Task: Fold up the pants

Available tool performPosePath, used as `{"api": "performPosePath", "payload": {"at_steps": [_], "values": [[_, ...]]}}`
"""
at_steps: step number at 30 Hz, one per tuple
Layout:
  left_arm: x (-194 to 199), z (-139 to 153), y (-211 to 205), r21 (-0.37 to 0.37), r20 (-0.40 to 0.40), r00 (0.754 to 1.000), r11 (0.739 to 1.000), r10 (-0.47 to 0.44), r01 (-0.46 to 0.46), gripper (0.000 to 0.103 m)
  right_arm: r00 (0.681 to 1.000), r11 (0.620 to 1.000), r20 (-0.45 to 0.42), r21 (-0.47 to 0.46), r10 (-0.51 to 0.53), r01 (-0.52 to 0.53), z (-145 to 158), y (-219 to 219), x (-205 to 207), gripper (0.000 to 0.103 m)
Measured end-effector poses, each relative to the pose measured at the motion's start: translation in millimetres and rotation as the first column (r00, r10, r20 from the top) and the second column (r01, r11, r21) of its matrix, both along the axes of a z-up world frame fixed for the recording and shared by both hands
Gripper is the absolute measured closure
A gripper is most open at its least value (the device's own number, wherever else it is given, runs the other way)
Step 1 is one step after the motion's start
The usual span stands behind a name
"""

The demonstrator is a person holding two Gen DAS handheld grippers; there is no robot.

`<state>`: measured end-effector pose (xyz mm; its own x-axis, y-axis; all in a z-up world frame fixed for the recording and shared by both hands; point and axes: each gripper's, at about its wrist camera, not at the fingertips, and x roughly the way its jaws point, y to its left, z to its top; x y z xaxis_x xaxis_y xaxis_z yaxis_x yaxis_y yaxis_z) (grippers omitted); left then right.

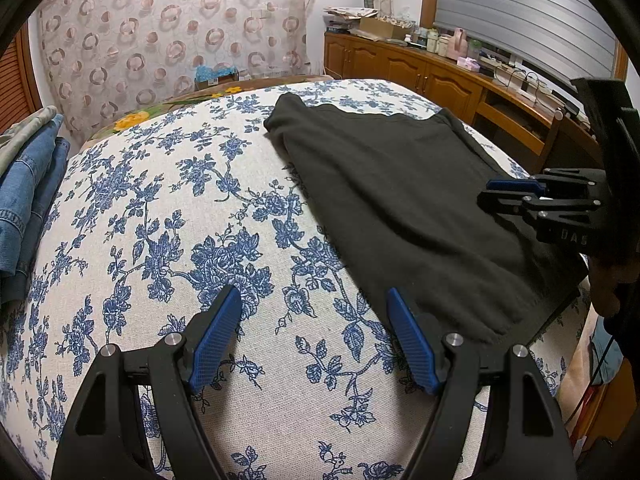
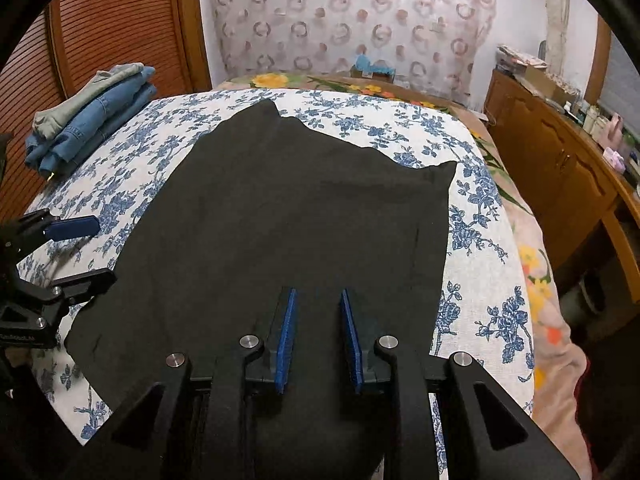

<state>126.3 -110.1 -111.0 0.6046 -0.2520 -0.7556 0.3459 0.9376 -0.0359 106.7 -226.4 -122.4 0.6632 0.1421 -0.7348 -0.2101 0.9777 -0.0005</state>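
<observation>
Dark pants (image 1: 400, 200) lie flat on the blue-flowered cloth (image 1: 180, 200), folded into a broad slab; they also fill the middle of the right wrist view (image 2: 300, 216). My left gripper (image 1: 314, 296) is open and empty, above the cloth just left of the pants' near edge. It also shows at the left edge of the right wrist view (image 2: 86, 252). My right gripper (image 2: 316, 296) is open with a narrow gap, empty, low over the near part of the pants. It shows at the right in the left wrist view (image 1: 486, 192).
A stack of folded jeans (image 2: 88, 116) sits at the far left corner of the bed. A wooden cabinet (image 2: 560, 168) with clutter on top runs along the right side. A patterned curtain (image 2: 352, 12) hangs behind the bed.
</observation>
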Motion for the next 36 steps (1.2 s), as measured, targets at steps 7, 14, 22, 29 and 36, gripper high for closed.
{"api": "performPosePath", "payload": {"at_steps": [7, 14, 22, 29, 36], "values": [[-2, 3, 6, -0.025, 0.004, 1.0, 1.0, 0.012, -0.012, 0.027, 0.999, 1.0, 0.042, -0.015, -0.011, 0.012, -5, 6, -11, 0.07], [-13, 16, 19, -0.098, 0.046, 0.999, 0.995, 0.026, -0.021, 0.036, 0.999, 0.999, 0.043, -0.035, -0.015, 0.016, -6, 12, -17, 0.07], [-37, 28, 5, -0.158, 0.047, 0.996, 0.984, -0.071, 0.077, 0.056, 0.998, 0.999, 0.055, 0.037, -0.009, 0.007, 12, -1, -45, 0.07], [-51, 23, -21, -0.13, 0.033, 0.988, 0.979, -0.154, 0.157, 0.06, 0.995, 0.994, 0.069, 0.084, -0.07, 0.064, 18, -24, -87, 0.07], [-60, 13, -26, -0.115, -0.013, 0.983, 0.977, -0.184, 0.181, 0.06, 0.992, 0.989, 0.062, 0.107, -0.109, 0.102, 20, -33, -115, 0.07]]}}
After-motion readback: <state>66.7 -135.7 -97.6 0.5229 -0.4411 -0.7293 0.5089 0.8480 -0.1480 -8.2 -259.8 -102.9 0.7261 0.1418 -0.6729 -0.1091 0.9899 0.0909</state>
